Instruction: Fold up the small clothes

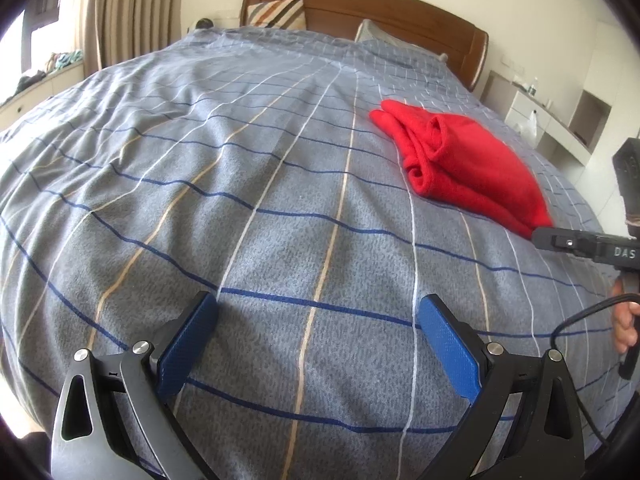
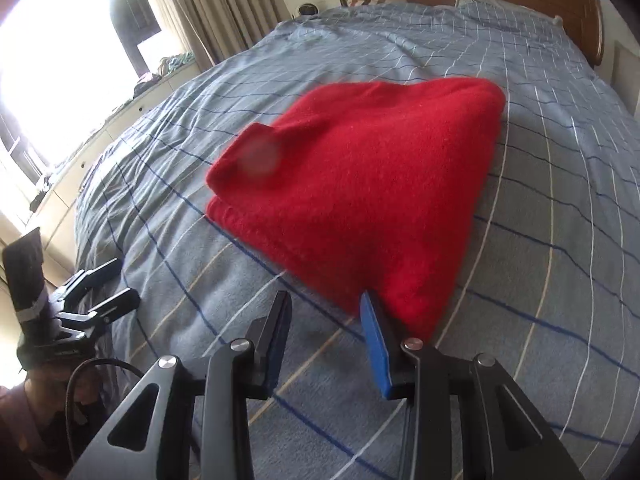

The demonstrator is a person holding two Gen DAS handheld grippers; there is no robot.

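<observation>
A red knitted garment (image 2: 360,184) lies folded into a thick stack on the grey checked bed cover (image 2: 540,280). It also shows at the right in the left wrist view (image 1: 464,164). My right gripper (image 2: 326,308) is open, its blue-padded fingers just at the near corner of the garment, holding nothing. My left gripper (image 1: 318,316) is open and empty over bare cover, well to the left of the garment. The left gripper also shows at the lower left of the right wrist view (image 2: 108,284).
A wooden headboard (image 1: 360,4) and pillows (image 1: 276,14) stand at the far end of the bed. Curtains (image 1: 132,4) and a low window ledge with small items are to the left. White shelving (image 1: 560,120) stands to the right.
</observation>
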